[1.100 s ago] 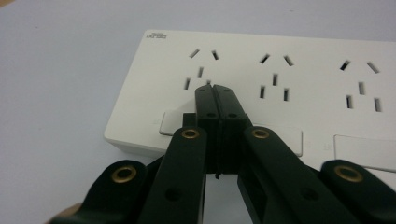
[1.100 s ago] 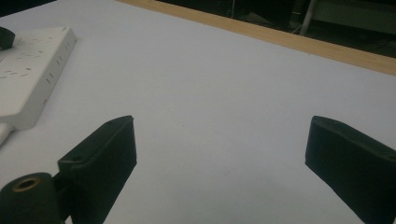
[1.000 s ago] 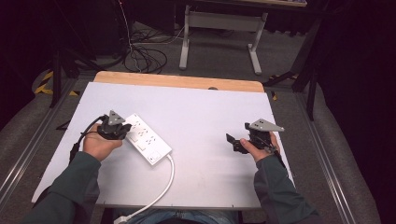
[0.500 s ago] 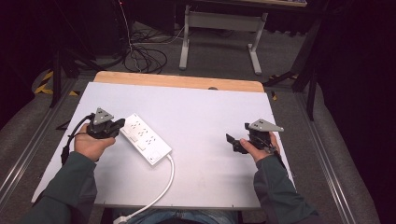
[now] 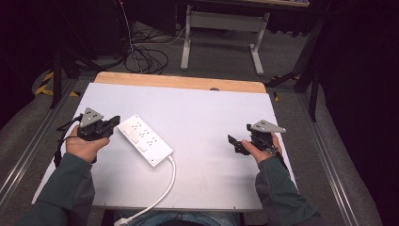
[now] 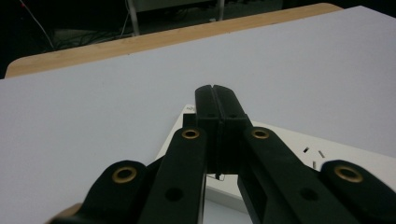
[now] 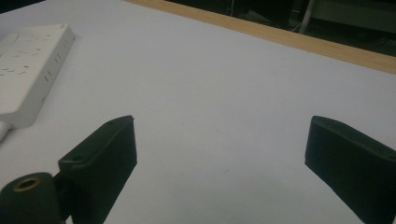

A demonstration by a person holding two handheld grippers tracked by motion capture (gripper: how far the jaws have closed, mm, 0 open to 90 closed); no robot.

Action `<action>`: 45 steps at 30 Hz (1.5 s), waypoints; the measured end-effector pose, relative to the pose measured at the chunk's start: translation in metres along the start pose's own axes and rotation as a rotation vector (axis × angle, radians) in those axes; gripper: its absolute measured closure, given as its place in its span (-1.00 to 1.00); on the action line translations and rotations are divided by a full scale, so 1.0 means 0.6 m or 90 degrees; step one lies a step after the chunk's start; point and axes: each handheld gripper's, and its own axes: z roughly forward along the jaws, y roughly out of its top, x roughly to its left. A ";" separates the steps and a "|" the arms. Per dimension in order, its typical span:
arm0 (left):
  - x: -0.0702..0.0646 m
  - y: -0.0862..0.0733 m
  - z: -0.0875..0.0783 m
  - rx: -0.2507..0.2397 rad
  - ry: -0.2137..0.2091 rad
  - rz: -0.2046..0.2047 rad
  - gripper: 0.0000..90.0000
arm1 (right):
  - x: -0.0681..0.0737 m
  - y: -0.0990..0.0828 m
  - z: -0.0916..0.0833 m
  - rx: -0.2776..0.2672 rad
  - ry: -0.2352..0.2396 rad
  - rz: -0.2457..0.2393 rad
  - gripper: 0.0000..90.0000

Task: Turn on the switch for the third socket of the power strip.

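Note:
A white power strip (image 5: 144, 139) lies at an angle left of the table's middle, its white cable (image 5: 165, 188) running off the near edge. My left gripper (image 5: 114, 122) sits just left of the strip's far end, jaws pressed together with nothing between them. In the left gripper view the shut gripper (image 6: 216, 89) points over the strip's (image 6: 336, 154) end. My right gripper (image 5: 234, 143) rests near the table's right side, jaws wide apart and empty. The right gripper view shows the open gripper (image 7: 219, 140) over bare white surface, the strip (image 7: 28, 65) far off at upper left.
The white tabletop (image 5: 211, 117) has a wooden strip (image 5: 179, 81) along its far edge. Beyond it stand a metal table frame (image 5: 221, 33) and loose cables (image 5: 146, 56) on the floor. Metal rails (image 5: 28, 150) run along both sides.
My left gripper has drawn back leftward, away from the power strip. The strip and the right gripper have stayed put.

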 end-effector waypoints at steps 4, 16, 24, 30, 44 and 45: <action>0.004 0.004 -0.012 -0.021 0.001 -0.011 1.00 | -0.001 0.000 0.000 0.002 0.000 -0.004 -0.79; 0.021 -0.004 -0.073 -0.089 0.008 -0.038 1.00 | 0.000 -0.001 0.001 0.003 0.001 -0.002 -0.79; 0.029 -0.019 -0.100 -0.101 0.015 -0.052 1.00 | 0.000 0.000 0.001 0.001 0.003 -0.002 -0.78; 0.031 -0.020 -0.099 -0.101 0.019 -0.054 1.00 | 0.000 0.000 0.001 0.001 0.003 -0.002 -0.78; 0.034 -0.019 -0.100 -0.110 0.029 -0.071 0.91 | -0.001 0.000 0.000 0.000 0.003 -0.001 -0.78; 0.034 -0.019 -0.100 -0.111 0.029 -0.071 0.89 | 0.000 0.000 0.000 -0.001 0.003 -0.001 -0.78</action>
